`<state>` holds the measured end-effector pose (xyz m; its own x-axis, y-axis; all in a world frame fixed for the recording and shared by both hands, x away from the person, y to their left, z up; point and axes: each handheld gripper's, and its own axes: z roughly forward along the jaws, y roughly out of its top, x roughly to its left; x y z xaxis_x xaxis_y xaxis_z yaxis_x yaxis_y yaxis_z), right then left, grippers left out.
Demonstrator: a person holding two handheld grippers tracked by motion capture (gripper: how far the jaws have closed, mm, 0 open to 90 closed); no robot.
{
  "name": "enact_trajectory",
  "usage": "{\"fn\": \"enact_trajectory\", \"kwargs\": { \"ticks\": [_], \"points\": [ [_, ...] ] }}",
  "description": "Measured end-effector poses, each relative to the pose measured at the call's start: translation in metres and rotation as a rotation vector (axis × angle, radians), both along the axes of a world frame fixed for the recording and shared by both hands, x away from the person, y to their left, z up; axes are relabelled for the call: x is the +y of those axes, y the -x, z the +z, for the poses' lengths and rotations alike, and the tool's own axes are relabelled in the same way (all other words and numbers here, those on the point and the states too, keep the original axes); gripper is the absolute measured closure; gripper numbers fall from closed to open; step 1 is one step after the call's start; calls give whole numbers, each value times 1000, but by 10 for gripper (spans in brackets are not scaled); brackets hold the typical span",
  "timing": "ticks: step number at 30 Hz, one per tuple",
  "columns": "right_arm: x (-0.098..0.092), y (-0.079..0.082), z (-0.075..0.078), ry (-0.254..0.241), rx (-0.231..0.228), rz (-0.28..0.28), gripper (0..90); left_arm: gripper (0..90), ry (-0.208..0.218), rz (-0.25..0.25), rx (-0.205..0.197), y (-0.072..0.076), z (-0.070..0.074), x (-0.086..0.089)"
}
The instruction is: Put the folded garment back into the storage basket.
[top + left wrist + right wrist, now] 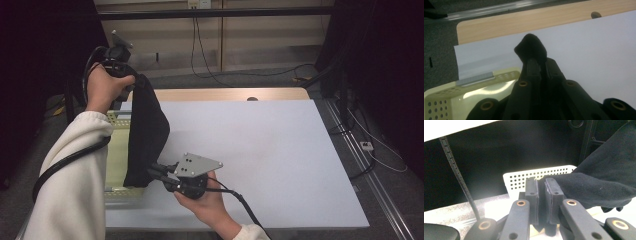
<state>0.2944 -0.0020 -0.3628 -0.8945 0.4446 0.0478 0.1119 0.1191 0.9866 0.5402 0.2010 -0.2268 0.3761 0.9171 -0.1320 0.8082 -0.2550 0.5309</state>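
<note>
Here the long black fabric cloth (145, 135) hangs lengthwise above the pale-yellow perforated plastic basket (116, 118), left gripper (131, 85) clamping its top corner, right gripper (156, 171) pinching its bottom edge.

- My high view sits above the near edge of the table (260, 150), looking forward and down, far enough back to catch the whole white top plus the floor behind.
- My left gripper view rides up close on the left gripper (536, 67), raised over the table's far left corner, facing down across the top toward the wooden far edge.
- My right gripper view hugs the right gripper (541, 195), low near the front edge, facing left.
- All three share the perforated basket (116, 150) at the left edge and the black cloth (146, 130).
</note>
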Motion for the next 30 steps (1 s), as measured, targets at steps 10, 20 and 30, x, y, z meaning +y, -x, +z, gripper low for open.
{"fn": "enact_trajectory", "kwargs": {
  "ticks": [10,20,30],
  "points": [
    [-5,-1,1,-9,9,-5,825,842,-5,-18,-13,0,-2,-8],
    [18,-7,-17,-8,56,32,825,843,4,28,4,-10,-32,10],
    [47,-19,-10,0,53,85,825,843,1,87,-2,-11,-44,55]
  ]
}}
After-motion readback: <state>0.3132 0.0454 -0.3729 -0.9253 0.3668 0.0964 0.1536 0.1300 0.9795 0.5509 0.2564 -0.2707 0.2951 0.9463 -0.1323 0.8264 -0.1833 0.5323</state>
